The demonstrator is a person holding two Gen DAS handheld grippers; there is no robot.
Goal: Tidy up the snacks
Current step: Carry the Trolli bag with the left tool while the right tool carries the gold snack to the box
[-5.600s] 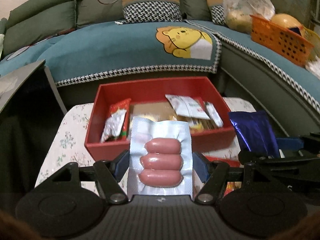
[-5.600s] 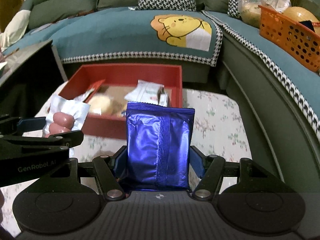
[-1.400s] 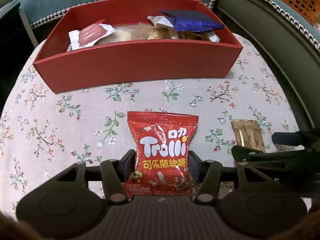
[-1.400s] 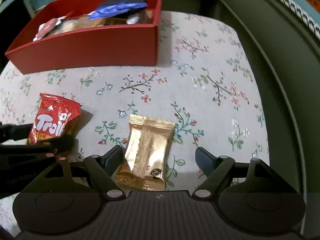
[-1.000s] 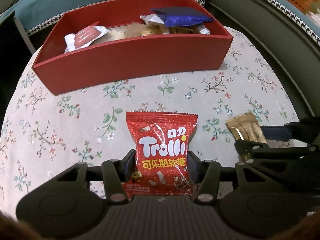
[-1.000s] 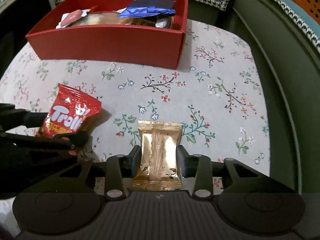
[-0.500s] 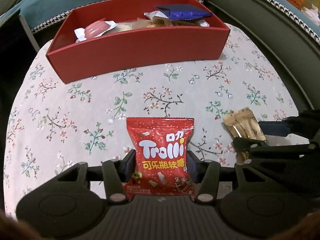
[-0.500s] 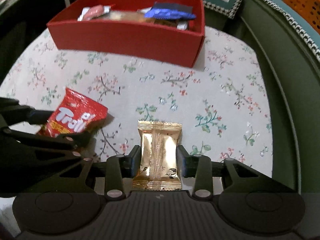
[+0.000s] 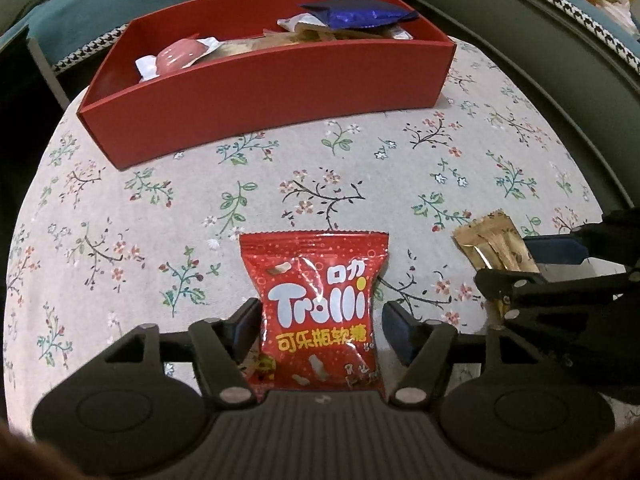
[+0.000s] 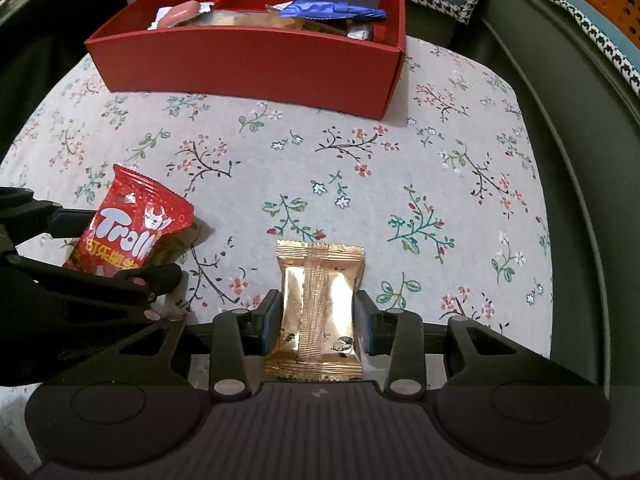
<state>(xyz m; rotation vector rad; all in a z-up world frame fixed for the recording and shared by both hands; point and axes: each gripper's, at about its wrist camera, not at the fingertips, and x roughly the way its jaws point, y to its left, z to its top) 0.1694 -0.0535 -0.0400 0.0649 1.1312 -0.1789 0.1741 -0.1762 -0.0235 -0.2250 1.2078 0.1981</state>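
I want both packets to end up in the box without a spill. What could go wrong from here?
1. The left gripper has just been opening; its right pad stands clear of the red candy bag, so the bag may slip out.
2. The right gripper pinches only the gold packet's lower part; it could twist loose.
3. The red box is already piled high.

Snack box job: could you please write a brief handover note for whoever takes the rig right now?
Left claw: jaws have just been opening; the Trolli bag sits between them, unclamped, over the floral tablecloth.
Right claw: shut on the gold packet, short of the red box.
Done: blue pouch and sausage pack lie in the box.
Left: probably regrip the Trolli bag, then put both into the box.
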